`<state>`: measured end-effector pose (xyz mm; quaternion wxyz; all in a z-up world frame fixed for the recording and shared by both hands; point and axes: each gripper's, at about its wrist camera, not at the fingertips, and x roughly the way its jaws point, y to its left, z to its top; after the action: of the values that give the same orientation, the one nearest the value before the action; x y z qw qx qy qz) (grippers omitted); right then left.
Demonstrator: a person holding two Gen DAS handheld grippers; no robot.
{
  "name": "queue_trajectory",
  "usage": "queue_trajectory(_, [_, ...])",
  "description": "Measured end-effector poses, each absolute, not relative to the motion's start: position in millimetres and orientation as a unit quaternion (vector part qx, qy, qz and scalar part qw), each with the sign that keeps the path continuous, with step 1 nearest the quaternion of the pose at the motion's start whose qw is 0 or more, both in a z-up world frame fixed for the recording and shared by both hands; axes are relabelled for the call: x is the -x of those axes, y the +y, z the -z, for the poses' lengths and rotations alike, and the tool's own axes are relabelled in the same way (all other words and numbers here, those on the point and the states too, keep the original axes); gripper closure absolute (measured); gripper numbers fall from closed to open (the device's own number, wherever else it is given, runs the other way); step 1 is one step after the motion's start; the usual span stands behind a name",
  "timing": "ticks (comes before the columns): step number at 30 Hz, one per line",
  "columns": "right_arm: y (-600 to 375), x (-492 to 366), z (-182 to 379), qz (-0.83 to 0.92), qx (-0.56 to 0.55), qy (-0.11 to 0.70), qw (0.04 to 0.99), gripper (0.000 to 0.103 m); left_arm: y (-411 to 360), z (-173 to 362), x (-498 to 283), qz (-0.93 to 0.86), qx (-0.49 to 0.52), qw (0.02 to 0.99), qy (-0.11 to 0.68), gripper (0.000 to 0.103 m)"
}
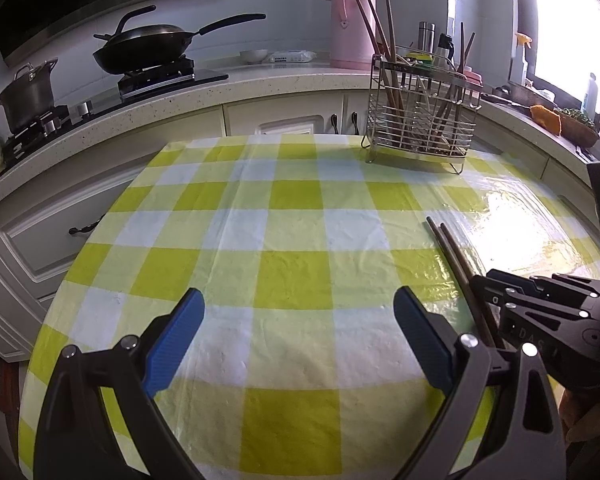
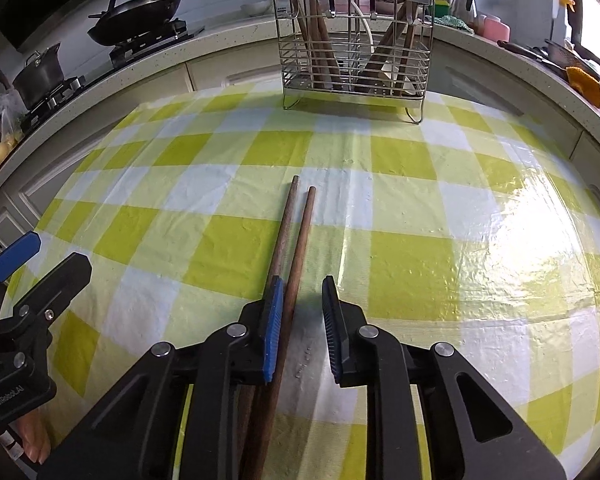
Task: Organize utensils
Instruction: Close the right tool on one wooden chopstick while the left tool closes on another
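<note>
Two brown wooden chopsticks (image 2: 292,240) lie side by side on the green-and-white checked tablecloth (image 2: 400,264), pointing toward the wire utensil rack (image 2: 354,60). My right gripper (image 2: 300,304) is open and low over their near ends: one chopstick runs between the jaws against the left pad, the other passes under the left finger. The chopsticks also show in the left wrist view (image 1: 454,256), with the right gripper (image 1: 540,304) over them. My left gripper (image 1: 298,332) is open and empty above the cloth, left of the chopsticks. The rack (image 1: 420,116) holds several chopsticks upright.
A kitchen counter (image 1: 260,84) curves behind the table with a wok (image 1: 148,46) and pot (image 1: 28,96) on the stove and a pink thermos (image 1: 350,16). Bright window glare falls on the cloth's right side (image 2: 540,232).
</note>
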<state>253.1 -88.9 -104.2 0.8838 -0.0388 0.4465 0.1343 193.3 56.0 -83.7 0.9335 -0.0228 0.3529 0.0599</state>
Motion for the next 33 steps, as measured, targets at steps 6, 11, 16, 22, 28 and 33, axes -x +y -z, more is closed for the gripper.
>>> queue_trajectory(6, [-78,-263,104,-0.125,0.069,0.457,0.878,0.086,60,85,-195,-0.051,0.036,0.930,0.363,0.010])
queue_trajectory(11, [-73,-262,105,-0.129,0.089,0.453,0.878,0.092,68,83,-192,-0.059,0.042,0.931,0.358,0.010])
queue_trajectory(16, [-68,-260,105,-0.136,0.107,0.447,0.878,0.096,75,84,-190,-0.067,0.047,0.930,0.359,0.010])
queue_trajectory(22, [-99,-253,96,-0.151,0.046,0.437,0.886,0.096,64,85,-192,-0.056,0.036,0.928,0.366,0.010])
queue_trajectory(28, [-124,-246,84,-0.144,0.023,0.426,0.893,0.096,35,80,-207,-0.026,0.029,0.925,0.377,0.010])
queue_trajectory(33, [-149,-247,85,-0.129,0.004,0.424,0.897,0.096,6,78,-223,-0.014,0.029,0.923,0.383,0.012])
